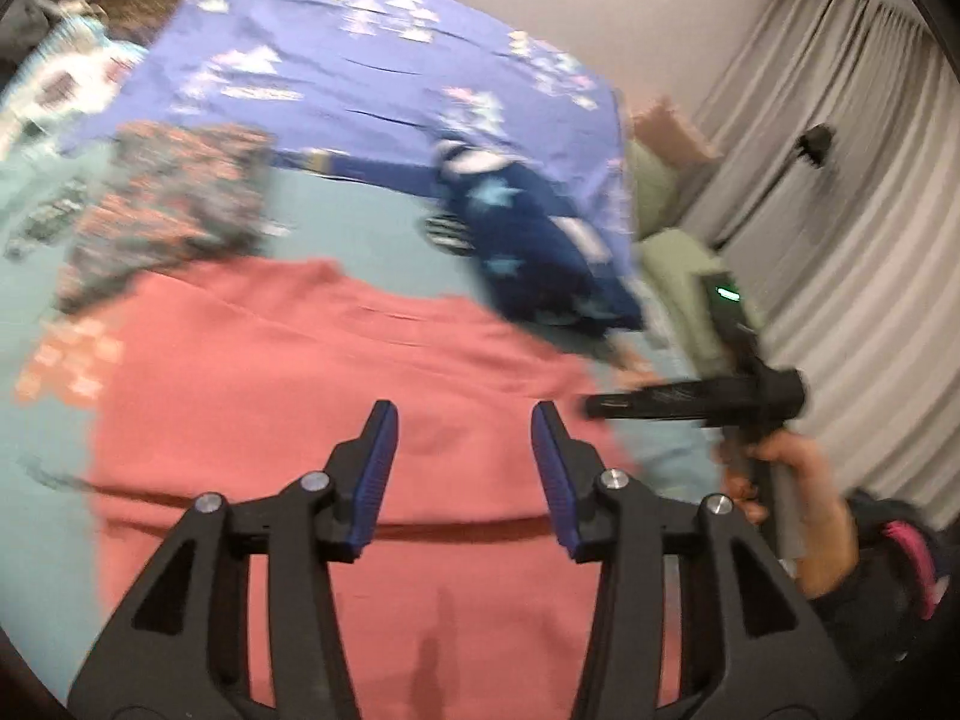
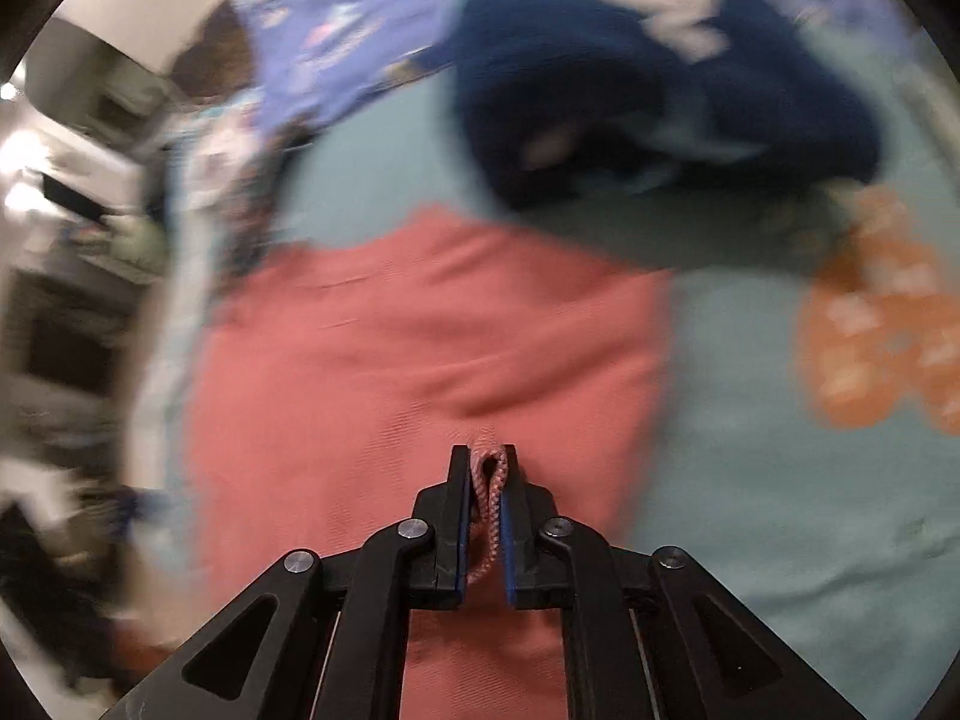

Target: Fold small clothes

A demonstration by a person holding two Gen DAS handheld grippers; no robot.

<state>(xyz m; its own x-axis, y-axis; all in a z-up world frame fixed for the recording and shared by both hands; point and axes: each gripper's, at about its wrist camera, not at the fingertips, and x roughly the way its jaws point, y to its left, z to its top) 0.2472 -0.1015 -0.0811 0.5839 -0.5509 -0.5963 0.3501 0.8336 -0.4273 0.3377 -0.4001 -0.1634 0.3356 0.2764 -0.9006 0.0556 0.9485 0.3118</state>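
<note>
Centrally, a pink garment (image 1: 336, 372) lies spread on a teal bedsheet (image 1: 360, 222), filling the lower middle of both views. It looks light, soft and floppy, best pinched at an edge. The right gripper (image 2: 486, 462) is clamped on a bunched fold of it. The left gripper (image 1: 463, 420) hovers above, jaws apart and empty. A navy star-print garment (image 1: 534, 246) lies upper right, a dark floral one (image 1: 174, 198) upper left; blur hides whether they overlap the pink cloth.
</note>
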